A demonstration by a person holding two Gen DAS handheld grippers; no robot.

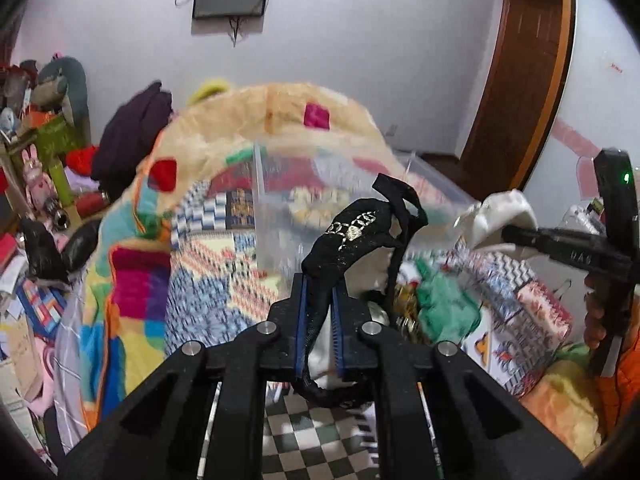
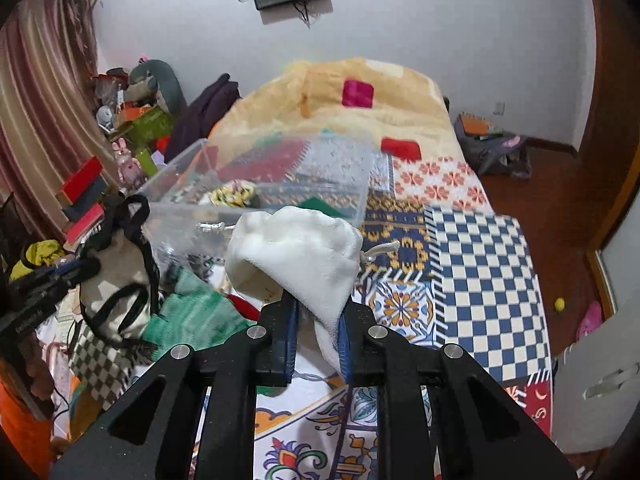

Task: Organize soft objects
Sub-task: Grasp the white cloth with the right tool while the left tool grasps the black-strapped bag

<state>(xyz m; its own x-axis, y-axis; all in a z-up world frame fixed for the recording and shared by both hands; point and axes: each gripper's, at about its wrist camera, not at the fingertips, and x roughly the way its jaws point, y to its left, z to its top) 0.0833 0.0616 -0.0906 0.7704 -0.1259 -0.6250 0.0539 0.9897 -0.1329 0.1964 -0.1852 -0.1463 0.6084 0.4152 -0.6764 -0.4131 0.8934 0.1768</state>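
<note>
White plush drawstring pouch (image 2: pixel 296 256) pinched in the right gripper (image 2: pixel 318 334), caught only by a thin lower corner between the blue-padded fingers (image 2: pixel 344 344), the bulk flopping forward and up, loose cords (image 2: pixel 380 249) trailing off its right side. Black-trimmed cream pouch (image 1: pixel 352 240) clamped in the left gripper (image 1: pixel 319 328), fingers pressed together on its black strap and a fold of cream cloth, the body bunched above the tips. Both held up over the patchwork bedspread (image 2: pixel 480 264), with the clear plastic bin (image 2: pixel 256 184) just beyond them, already holding a yellow-and-black soft item (image 2: pixel 234 194).

Risks from here, judged only from the grips and layout:
- Shallow corner pinch on the white pouch: likely to slip out under a quick swing and drop short of the bin, onto the green knit cloth (image 2: pixel 192 312) below.
- Dangling cords: liable to hook on the bin's near rim and drag the pouch back out on release.
- Black strap loop (image 1: pixel 404 200) standing free above the left fingers: could snag on the rim or on the other gripper, both being close together.
- Light, empty-looking bin on soft bedding: easily tipped or shoved by a bump from either gripper.
- Motion blur over much of the scene: exact clearance to the rim not readable.
</note>
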